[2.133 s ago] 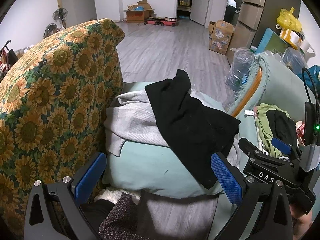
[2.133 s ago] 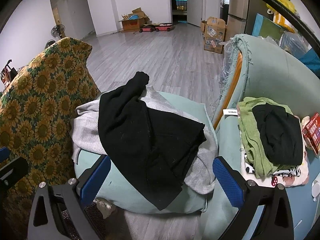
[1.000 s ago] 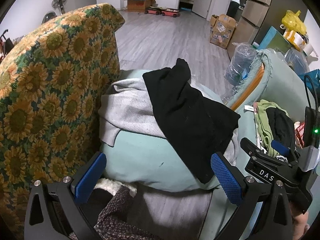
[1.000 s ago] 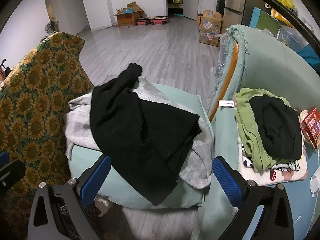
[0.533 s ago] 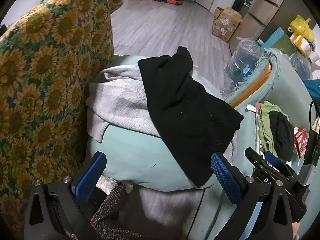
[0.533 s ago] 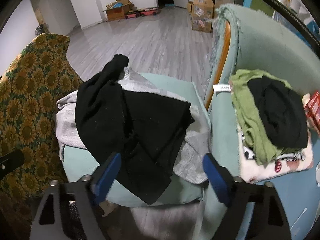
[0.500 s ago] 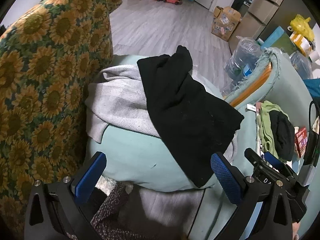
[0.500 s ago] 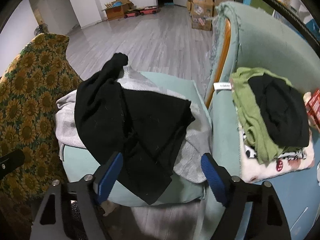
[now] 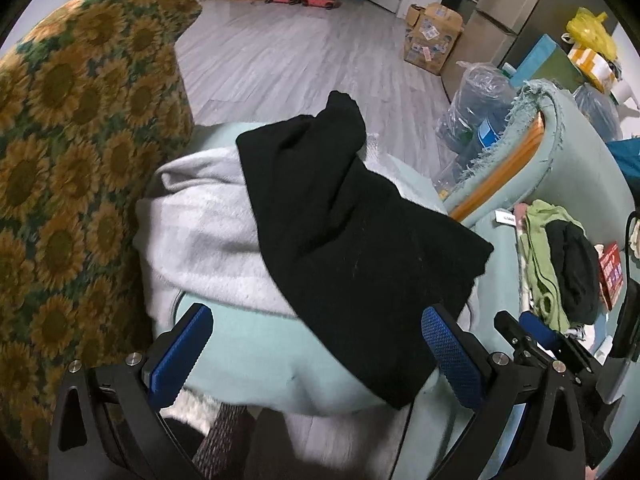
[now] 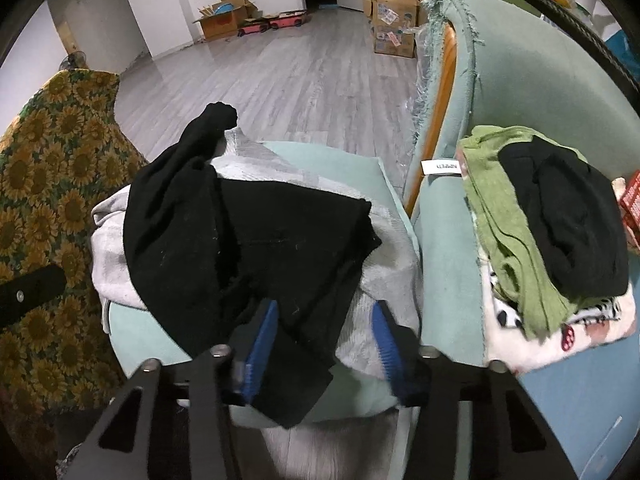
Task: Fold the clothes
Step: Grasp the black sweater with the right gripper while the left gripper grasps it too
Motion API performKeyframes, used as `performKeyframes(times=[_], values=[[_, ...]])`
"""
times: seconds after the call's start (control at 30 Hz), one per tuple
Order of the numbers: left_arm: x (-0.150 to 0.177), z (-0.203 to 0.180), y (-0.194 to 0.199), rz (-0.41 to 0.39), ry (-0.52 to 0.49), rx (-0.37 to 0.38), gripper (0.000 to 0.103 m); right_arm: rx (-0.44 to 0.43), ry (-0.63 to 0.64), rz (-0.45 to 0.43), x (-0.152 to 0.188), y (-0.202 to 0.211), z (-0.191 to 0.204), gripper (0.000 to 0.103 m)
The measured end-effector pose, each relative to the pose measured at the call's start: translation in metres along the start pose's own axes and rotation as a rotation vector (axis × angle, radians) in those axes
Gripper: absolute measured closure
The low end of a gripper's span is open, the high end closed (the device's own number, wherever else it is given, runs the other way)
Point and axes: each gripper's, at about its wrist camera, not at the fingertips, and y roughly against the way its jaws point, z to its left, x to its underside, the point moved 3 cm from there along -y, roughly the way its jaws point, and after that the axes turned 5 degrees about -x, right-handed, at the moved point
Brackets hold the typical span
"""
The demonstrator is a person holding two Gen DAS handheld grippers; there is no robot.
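- We see a pale green cushion [image 9: 256,364] low in front of us, grey plank floor [image 9: 304,56] beyond.
- Our left tool [image 9: 316,354] gapes wide, holding nothing.
- Our right tool [image 10: 324,344] is half closed around the hem of the black garment [image 10: 256,240], not yet pinching it.
- That garment lies over a grey one [image 9: 208,240] on the cushion.
- A folded stack [image 10: 552,240] sits to the right.
- A sunflower-print chair [image 9: 76,152] stands to the left.

My two views are lit evenly from overhead indoor lighting, fairly bright, with a pale sheen on the grey wood-plank floor [image 9: 304,60] far back. Both pictures bend hard at their rims and fade into black corners. The crumpled black cloth garment [image 10: 248,248] swallows detail. My right hand-held gripper [image 10: 324,340] is smeared with motion blur; the left view is sharper.
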Motion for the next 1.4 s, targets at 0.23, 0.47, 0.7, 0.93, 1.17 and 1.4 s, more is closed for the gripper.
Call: performKeyframes(times=[0.23, 0.47, 0.7, 0.93, 1.17, 1.4], values=[[-0.021, -0.001, -0.053, -0.019, 0.038, -0.015, 0.008, -0.004, 0.025, -0.052, -0.01, -0.027, -0.004, 0.066], [-0.037, -0.023, -0.11, -0.074, -0.083, -0.067, 0.008, -0.016, 0.094, -0.097, -0.035, -0.062, 0.004, 0.054], [-0.054, -0.02, -0.136, -0.152, -0.053, -0.065, 0.008, -0.023, 0.137, -0.123, -0.061, -0.092, 0.021, 0.034], [-0.052, -0.004, -0.129, -0.179, -0.033, 0.018, 0.028, -0.088, 0.182, -0.154, -0.053, -0.089, 0.048, 0.033], [-0.049, 0.018, -0.116, -0.18, 0.02, 0.137, 0.087, -0.11, 0.216, -0.128, -0.024, -0.081, 0.061, 0.033], [-0.036, 0.03, -0.097, -0.176, 0.03, 0.152, 0.098, -0.155, 0.256, -0.125, -0.008, -0.069, 0.074, 0.033]])
